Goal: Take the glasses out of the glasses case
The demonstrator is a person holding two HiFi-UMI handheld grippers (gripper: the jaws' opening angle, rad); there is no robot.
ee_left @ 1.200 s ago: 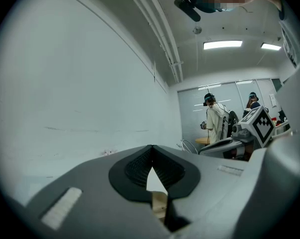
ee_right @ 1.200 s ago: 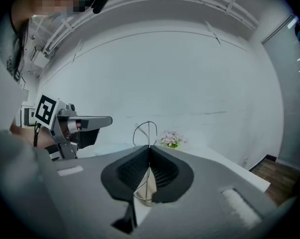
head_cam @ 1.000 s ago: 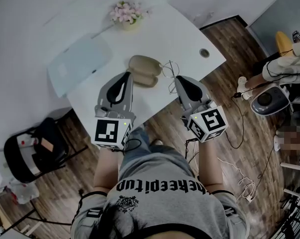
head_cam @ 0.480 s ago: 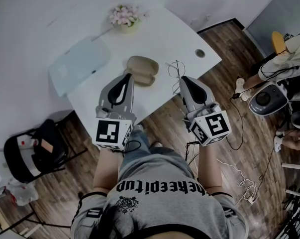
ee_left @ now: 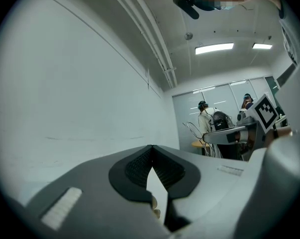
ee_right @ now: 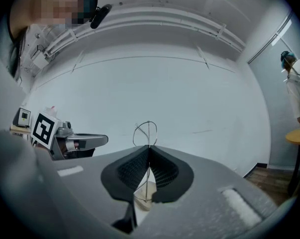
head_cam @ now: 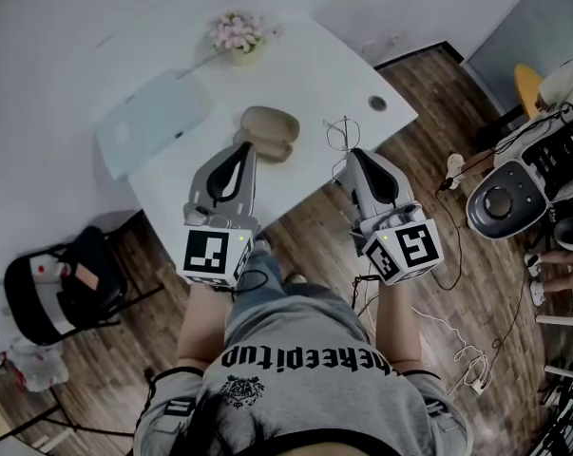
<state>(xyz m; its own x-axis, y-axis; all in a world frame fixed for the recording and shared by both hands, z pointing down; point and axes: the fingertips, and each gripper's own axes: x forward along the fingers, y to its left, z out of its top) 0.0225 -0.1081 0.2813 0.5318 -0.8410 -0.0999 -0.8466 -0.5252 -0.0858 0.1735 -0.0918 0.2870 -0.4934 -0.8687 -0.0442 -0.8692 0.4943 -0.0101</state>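
Open case [head_cam: 268,131] lies mid-frame, the right gripper [head_cam: 352,155] pinching glasses [head_cam: 337,133] beside it, left gripper [head_cam: 244,146] closed

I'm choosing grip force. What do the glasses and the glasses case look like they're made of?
The glasses: thin metal wire, seemingly; the bare loop pinched in the right claw is hair-thin and greyish. The glasses case: matte beige shell, rounded, no shine; leatherette or plastic, cannot tell which.

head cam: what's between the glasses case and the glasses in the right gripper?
Nothing: in the head view only bare white table shows between them. The glasses case sits apart from the glasses, clamped in the right gripper.
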